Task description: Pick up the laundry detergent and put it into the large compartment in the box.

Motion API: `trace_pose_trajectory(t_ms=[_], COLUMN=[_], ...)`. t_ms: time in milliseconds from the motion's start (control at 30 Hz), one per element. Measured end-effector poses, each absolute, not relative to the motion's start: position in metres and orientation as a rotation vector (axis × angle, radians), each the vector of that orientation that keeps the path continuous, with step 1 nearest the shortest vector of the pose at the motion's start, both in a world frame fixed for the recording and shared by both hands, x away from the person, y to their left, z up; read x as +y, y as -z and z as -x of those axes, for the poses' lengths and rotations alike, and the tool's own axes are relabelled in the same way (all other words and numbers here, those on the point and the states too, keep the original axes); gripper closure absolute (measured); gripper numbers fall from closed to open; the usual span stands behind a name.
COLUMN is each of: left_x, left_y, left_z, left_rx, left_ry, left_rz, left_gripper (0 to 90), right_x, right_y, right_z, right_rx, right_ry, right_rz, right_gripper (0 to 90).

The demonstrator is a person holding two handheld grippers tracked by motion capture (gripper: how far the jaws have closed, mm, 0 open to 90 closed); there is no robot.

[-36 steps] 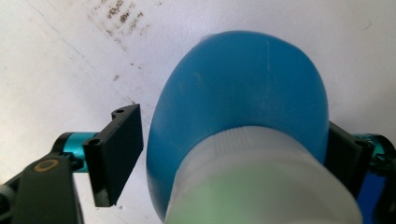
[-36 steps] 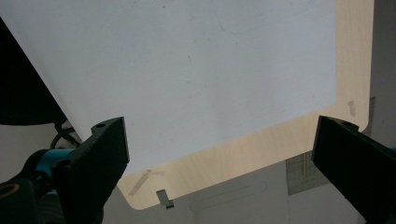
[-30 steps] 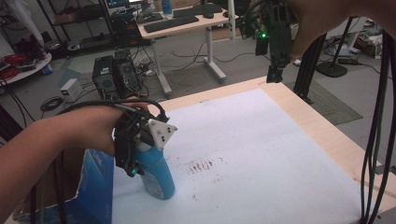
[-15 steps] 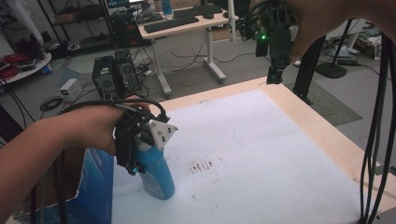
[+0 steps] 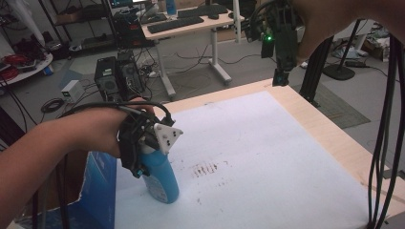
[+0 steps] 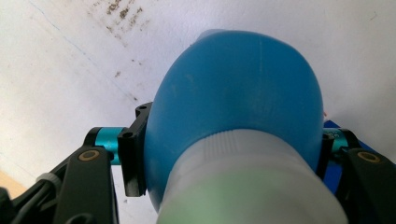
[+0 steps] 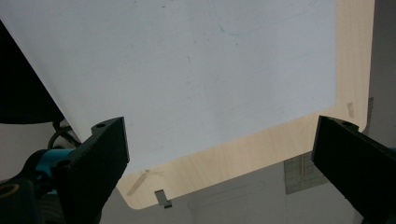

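The blue bottle (image 5: 160, 174) stands up tall on the table (image 5: 305, 119), near its left edge and toward the person's side. Its long way runs up and down, bottom on the white sheet (image 5: 267, 157), pale cap end (image 6: 243, 186) at the top.

The left gripper (image 5: 143, 152) comes down on it from above. Its jaws have just been closing, and now they sit on both sides of the bottle's blue body and squeeze it. So the bottle is right between these jaws, not off to a side.

The right gripper (image 5: 282, 57) hangs high over the far edge of the table, well apart from the bottle. Its jaws stand wide and hold nothing. The left hand is by far the nearer one.

Count: one bottle, two grippers, one blue box (image 5: 98, 183) just beside the bottle at the left edge.

I think lifting the bottle straight up comes next.
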State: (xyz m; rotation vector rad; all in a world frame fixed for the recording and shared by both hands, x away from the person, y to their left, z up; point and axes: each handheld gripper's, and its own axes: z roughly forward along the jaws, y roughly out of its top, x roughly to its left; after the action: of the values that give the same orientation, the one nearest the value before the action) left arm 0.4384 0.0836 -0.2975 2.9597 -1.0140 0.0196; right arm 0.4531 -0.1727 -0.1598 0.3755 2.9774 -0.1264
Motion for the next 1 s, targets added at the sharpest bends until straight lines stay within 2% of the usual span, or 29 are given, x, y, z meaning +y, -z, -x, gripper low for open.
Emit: trace_pose_trajectory(t_ms=[467,700,767,967,1000], left_x=[0.083,0.085,0.086,0.087,0.087], left_y=[0.296,0.287,0.278,0.249,0.239], left_z=[-0.432,-0.431,-0.431,-0.428,-0.427], left_rx=[-0.994,-0.842,-0.757,-0.64,-0.576], left_ry=[-0.078,-0.018,0.001,0.012,0.019], left_rz=[-2.987,-3.014,-3.005,-3.001,-3.008], left_gripper=[37.2,37.3,37.3,37.2,37.2], right_x=[-0.168,-0.164,-0.164,-0.162,-0.162], right_y=[0.164,0.165,0.165,0.166,0.167], right_z=[-0.455,-0.454,-0.455,-0.454,-0.454], right_rx=[2.988,2.992,2.992,2.993,2.995], right_ry=[0.138,0.141,0.136,0.129,0.126], right_rz=[-0.362,-0.349,-0.342,-0.328,-0.315], right_gripper=[3.1,3.1,3.1,3.1,3.1])
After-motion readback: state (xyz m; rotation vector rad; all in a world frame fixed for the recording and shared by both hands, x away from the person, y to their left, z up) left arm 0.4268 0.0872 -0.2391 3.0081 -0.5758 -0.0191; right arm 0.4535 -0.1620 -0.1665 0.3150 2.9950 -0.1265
